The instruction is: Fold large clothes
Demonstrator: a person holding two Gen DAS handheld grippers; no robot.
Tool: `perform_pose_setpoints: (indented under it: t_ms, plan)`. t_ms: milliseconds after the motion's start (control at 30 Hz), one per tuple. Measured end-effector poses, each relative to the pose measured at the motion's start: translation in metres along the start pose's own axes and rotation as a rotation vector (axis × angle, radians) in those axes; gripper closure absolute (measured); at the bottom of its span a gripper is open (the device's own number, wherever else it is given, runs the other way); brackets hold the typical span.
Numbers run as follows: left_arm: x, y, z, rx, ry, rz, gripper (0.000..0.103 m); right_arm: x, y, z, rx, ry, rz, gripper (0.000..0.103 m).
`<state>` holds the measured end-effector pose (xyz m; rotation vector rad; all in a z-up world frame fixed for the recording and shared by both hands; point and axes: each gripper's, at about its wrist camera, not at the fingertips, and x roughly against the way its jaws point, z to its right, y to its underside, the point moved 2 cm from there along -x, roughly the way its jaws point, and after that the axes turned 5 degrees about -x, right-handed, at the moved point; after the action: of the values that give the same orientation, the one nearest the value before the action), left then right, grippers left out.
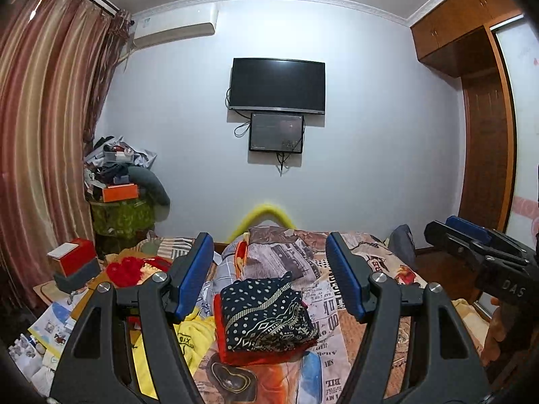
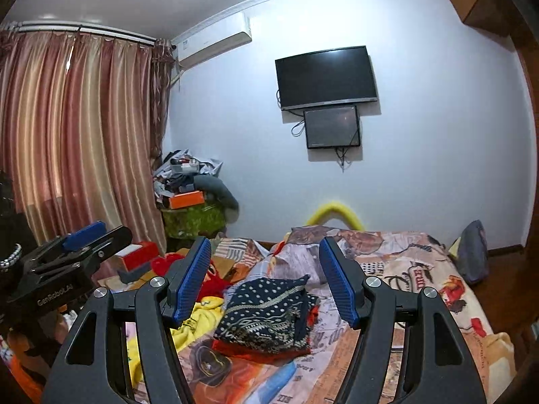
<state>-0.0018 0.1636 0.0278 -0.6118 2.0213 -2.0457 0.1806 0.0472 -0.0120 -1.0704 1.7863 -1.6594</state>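
Note:
A folded garment, dark blue with white dots and a patterned border, lies on a folded red-orange piece on the bed. My left gripper hovers above and before it, open, nothing between its blue pads. My right gripper is also open and empty, held level beside the left one. Each shows in the other's view: the right gripper at the right edge, the left gripper at the left edge. A yellow garment lies crumpled left of the folded pile.
The bed's printed sheet spreads right of the pile. A red garment, boxes and papers crowd the left. A cluttered stand sits by the curtain. A TV hangs on the far wall; a wardrobe stands right.

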Motion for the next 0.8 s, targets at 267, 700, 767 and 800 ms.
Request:
perform_pose_setpoints:
  t_ms: [267, 700, 767, 800]
  plan:
    - [0.013, 0.014, 0.008, -0.019, -0.024, -0.007, 0.01, 0.007, 0.004, -0.004, 0.05, 0.072, 0.023, 0.015]
    - [0.007, 0.024, -0.001, 0.031, -0.027, -0.049, 0.007, 0.008, 0.013, 0.003, 0.04, 0.131, -0.012, 0.004]
    - [0.007, 0.025, -0.002, 0.034, -0.03, -0.052, 0.007, 0.01, 0.016, 0.002, 0.045, 0.13, -0.016, 0.004]
    - [0.007, 0.025, -0.003, 0.034, -0.032, -0.053, 0.007, 0.009, 0.016, 0.002, 0.046, 0.129, -0.017, 0.004]
